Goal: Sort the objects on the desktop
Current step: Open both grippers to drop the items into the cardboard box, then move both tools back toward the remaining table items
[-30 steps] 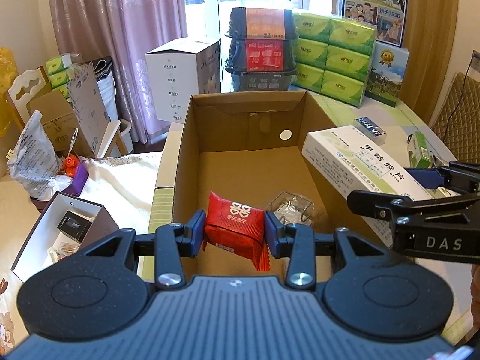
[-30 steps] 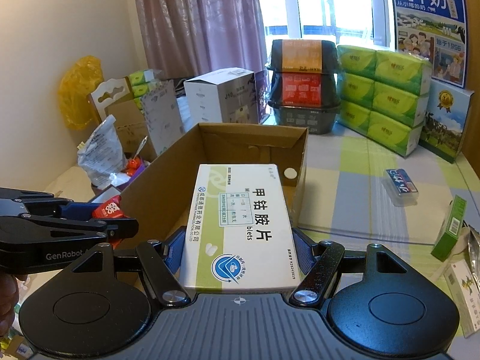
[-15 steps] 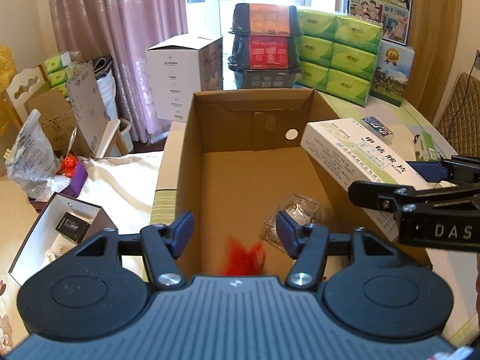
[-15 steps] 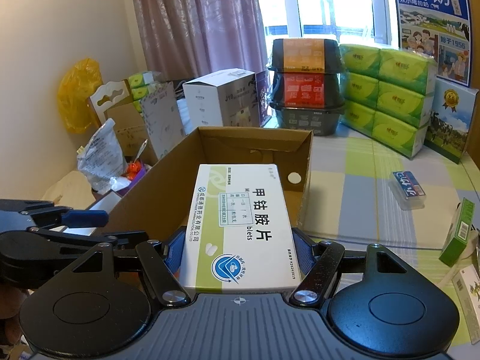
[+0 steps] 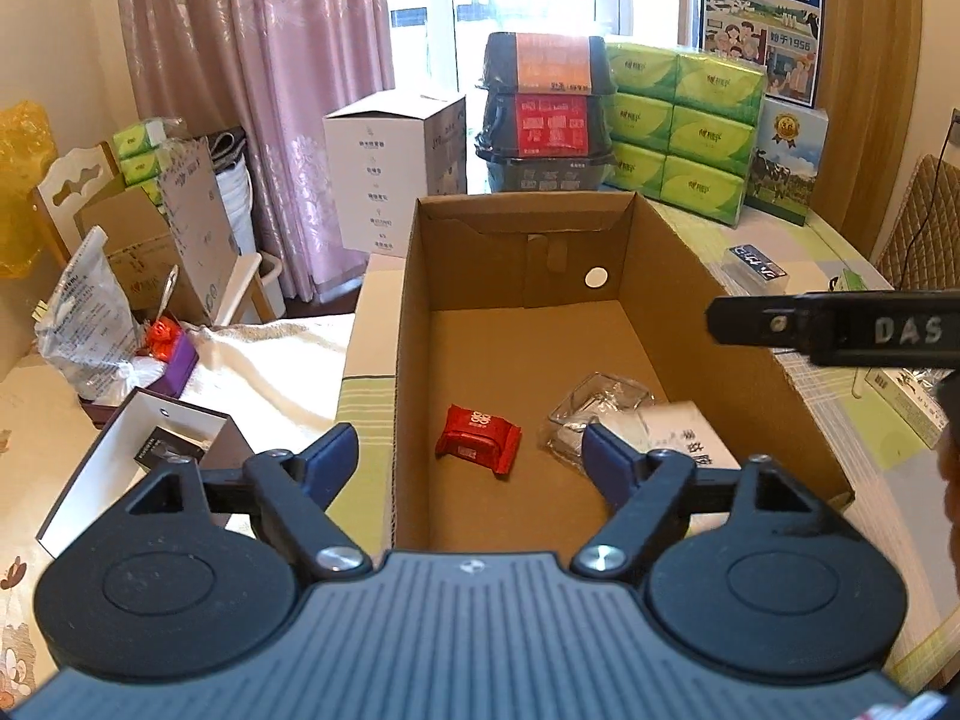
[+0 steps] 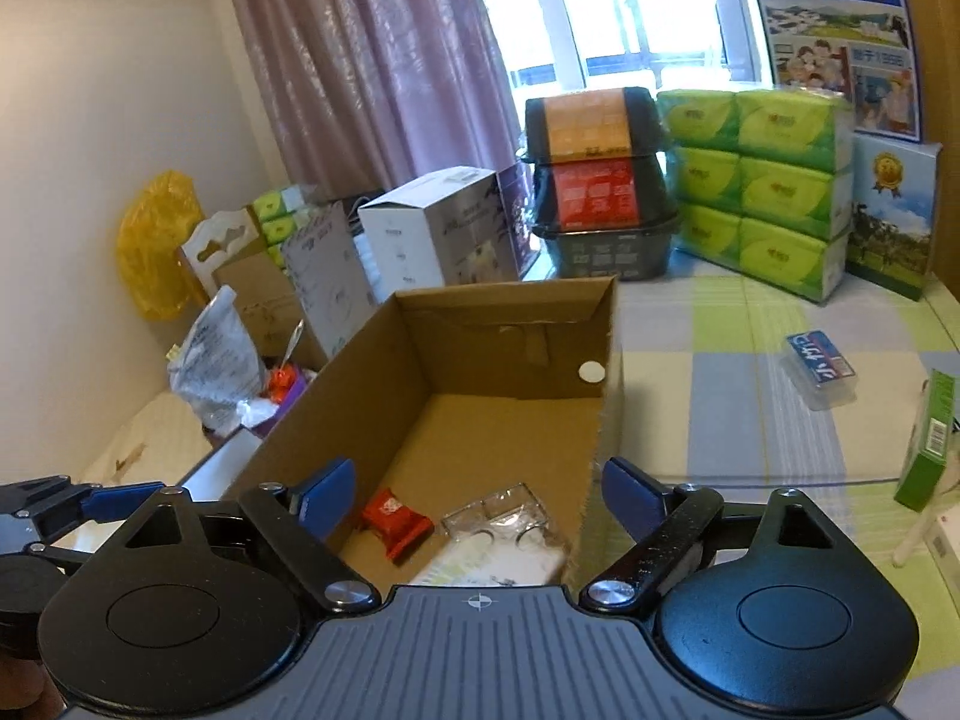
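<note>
Cardboard filled the middle of both views: the open cardboard box [image 5: 516,324] sat on the checked desk [image 6: 738,396], and three things lay on its floor at the lower centre of the frame. The red snack packet [image 5: 478,438] lay flat, well clear of the walls; just to its right was the clear plastic tray [image 5: 600,414], and the white medicine box [image 5: 690,438] lay against the tray near the right wall.

Both claws were spread wide and empty. The left claw [image 5: 471,462] hovered over the box's near end, the right claw [image 6: 477,495] over its near right corner, fingers straddling the wall.

Judging from that, both drops looked done and the next pick was the job. Candidates waited at the right edge of the right wrist view: the blue-labelled clear case [image 6: 821,369] and the upright green carton [image 6: 927,441]. A good move would have lifted the right claw clear of the wall first, then squared its fingers across the carton's narrow faces, since that tall carton looked easy to tip.
</note>
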### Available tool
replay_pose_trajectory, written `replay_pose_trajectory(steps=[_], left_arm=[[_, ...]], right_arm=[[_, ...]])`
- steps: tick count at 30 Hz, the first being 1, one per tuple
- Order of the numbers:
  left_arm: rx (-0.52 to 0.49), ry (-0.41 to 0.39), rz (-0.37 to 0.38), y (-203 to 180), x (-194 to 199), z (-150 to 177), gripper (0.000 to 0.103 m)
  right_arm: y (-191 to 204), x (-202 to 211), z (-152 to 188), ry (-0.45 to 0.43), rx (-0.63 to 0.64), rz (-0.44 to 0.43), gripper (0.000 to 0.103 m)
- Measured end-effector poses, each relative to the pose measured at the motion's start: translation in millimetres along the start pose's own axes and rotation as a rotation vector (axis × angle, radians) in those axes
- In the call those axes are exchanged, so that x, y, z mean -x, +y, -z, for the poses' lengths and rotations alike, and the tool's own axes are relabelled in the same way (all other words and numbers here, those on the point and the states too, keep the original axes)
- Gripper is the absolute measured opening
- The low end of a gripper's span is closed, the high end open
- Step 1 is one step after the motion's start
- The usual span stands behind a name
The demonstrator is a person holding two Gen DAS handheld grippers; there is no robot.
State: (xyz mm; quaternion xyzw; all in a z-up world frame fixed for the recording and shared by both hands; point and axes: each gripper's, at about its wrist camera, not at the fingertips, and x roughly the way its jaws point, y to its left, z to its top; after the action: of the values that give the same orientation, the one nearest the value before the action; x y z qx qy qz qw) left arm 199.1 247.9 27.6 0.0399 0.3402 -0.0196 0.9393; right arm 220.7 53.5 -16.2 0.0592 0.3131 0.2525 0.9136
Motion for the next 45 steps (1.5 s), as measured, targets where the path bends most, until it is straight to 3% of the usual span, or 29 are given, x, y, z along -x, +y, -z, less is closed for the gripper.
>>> replay_pose_trajectory(steps=[10, 19, 36, 45], left_arm=[[0.05, -0.034, -0.044, -15, 27, 9, 0.096], [0.084, -0.049, -0.053, -39, 54, 16, 0.101], [0.033, -0.105, 0.05, -110, 82, 14, 0.101], [-0.012, -0.09, 0.131, -166, 79, 4, 0.101]], right_arm=[[-16, 51, 9, -0.028, -0.018, 0.036, 0.1], [-38, 97, 26, -0.034, -0.018, 0.094, 0.101], [-126, 179, 72, -0.05, -0.078, 0.27, 0.101], [-176, 214, 97, -0.051, -0.133, 0.359, 0.101]])
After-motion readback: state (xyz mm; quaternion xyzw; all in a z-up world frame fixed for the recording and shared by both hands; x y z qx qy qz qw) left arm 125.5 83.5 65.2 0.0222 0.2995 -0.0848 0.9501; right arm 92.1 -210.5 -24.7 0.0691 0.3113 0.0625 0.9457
